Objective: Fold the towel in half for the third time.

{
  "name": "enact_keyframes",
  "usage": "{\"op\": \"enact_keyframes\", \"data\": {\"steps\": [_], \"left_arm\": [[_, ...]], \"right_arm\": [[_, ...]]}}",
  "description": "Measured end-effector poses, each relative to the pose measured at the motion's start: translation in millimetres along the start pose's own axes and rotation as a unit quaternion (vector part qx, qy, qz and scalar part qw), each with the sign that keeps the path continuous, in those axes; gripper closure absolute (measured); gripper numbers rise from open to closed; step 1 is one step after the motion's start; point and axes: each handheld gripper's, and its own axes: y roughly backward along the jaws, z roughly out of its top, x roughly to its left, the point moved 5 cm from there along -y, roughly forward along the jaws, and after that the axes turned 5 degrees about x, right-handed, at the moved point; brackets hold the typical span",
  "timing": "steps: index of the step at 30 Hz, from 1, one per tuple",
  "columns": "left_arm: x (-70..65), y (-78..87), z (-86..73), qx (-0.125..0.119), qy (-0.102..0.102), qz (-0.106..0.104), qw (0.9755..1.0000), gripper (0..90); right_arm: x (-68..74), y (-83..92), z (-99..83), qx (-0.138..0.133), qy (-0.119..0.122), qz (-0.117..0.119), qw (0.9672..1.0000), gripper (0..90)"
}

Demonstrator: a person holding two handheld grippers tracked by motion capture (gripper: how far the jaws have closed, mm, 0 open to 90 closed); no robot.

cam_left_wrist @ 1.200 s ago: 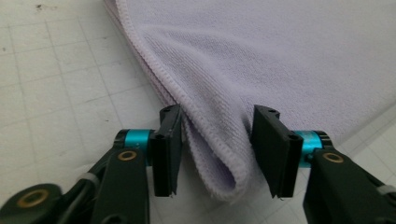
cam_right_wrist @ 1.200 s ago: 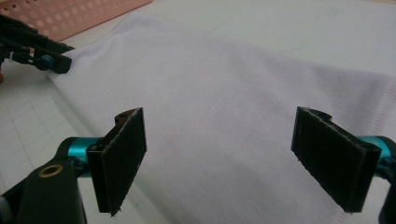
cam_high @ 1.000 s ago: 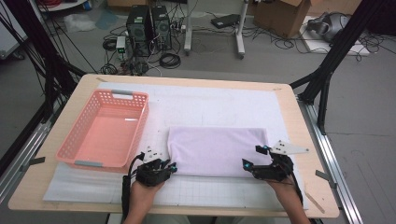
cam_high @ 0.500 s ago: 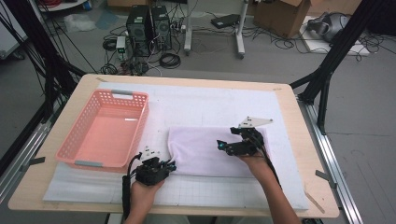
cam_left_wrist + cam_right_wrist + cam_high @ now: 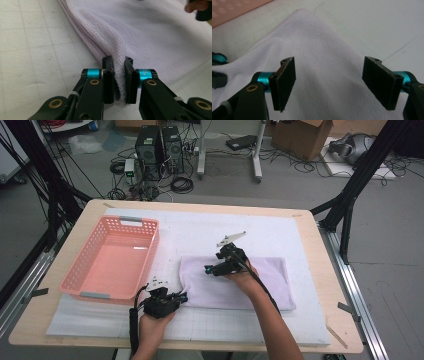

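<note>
Folding looks to be the job: the left gripper [image 5: 118,82] has its jaws pinching the near-left corner of the lilac towel [image 5: 270,285], which lies flat on the counter [image 5: 325,240] beside the pink basket [image 5: 112,262]. The right gripper [image 5: 329,85] hovers over the towel's middle, jaws spread but just closing with nothing between them. Next, I'd say, it needs an edge to grab.

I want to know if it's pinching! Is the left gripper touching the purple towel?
Touching. The left gripper view shows the left gripper with both jaws pressed on a fold of the towel.

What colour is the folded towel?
Pale lilac towel; clearest in the left gripper view.
</note>
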Motion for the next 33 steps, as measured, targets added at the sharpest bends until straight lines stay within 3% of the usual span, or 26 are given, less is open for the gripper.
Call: {"op": "enact_keyframes", "data": {"steps": [11,14,17,21,24,25,29,33], "left_arm": [[-1.1,2.3,0.1,0.002,-0.012,0.001,0.9999,81.0],[-0.4,2.1,0.2,0.002,-0.009,-0.002,1.0000,81.0],[0.4,2.4,0.2,0.003,-0.010,-0.002,0.9999,81.1],[1.5,3.5,0.5,0.004,-0.012,-0.001,0.9999,81.4],[1.9,6.9,1.9,0.001,-0.011,0.004,0.9999,81.7],[2.0,8.9,2.8,-0.001,-0.011,0.003,0.9999,81.8],[0.4,22.2,9.8,-0.018,-0.013,0.003,0.9997,82.0],[-0.4,42.1,19.2,-0.047,-0.017,0.000,0.9988,82.0]], "right_arm": [[8.8,-38.8,30.9,0.026,0.029,0.013,0.9992,33.1],[10.8,-47.1,37.4,0.028,0.045,0.014,0.9985,42.2],[12.2,-55.3,40.2,0.048,0.055,0.010,0.9972,44.9],[13.3,-57.7,45.0,0.066,0.072,0.011,0.9951,55.3],[15.6,-57.5,46.1,0.073,0.087,0.027,0.9932,76.7],[16.8,-56.6,46.1,0.077,0.090,0.028,0.9926,79.9],[20.5,-55.8,47.9,0.070,0.083,0.038,0.9934,82.1],[29.5,-49.3,57.2,0.024,0.074,0.060,0.9951,82.2]]}}
